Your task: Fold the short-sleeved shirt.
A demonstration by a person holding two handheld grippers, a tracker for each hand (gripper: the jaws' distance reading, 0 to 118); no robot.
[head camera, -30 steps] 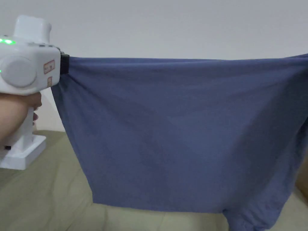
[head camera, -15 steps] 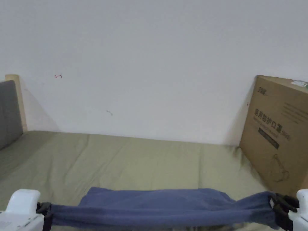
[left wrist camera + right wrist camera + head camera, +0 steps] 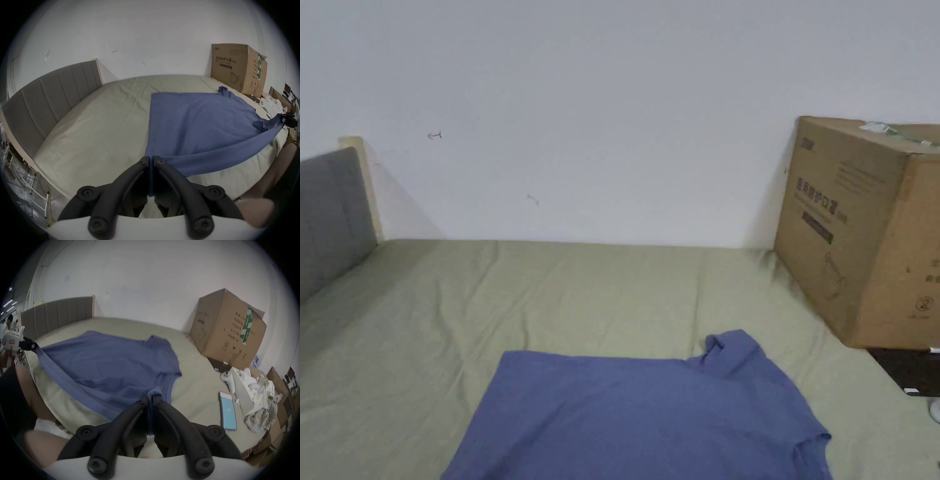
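We see the blue short-sleeved shirt (image 3: 650,412) lying spread on the bed (image 3: 562,294), most of its body flat on the olive sheet, its far edge toward the wall and one sleeve (image 3: 734,350) poking up on the side nearest the cardboard box (image 3: 862,231). We note the near edge of the shirt lifted off the bed and stretched in a band between the two tools. In the left gripper view, the left hand-held gripper (image 3: 151,160) has both jaws closed on a fold of blue cloth at the shirt's corner farthest from the box; the cloth runs down between the jaws. In the right gripper view, the right hand-held gripper (image 3: 152,398) is likewise clamped on a bunched bit of shirt fabric at the corner nearer the box, both jaws pressing it. From the box, the grey headboard (image 3: 328,212) stands at the opposite end of the bed. Beside the box, on the side toward us, we record a phone (image 3: 227,410) lying face up on the sheet, with a pile of white and patterned cloth (image 3: 258,395) just beyond it. A person's leg (image 3: 279,164) shows at the bed's near edge.
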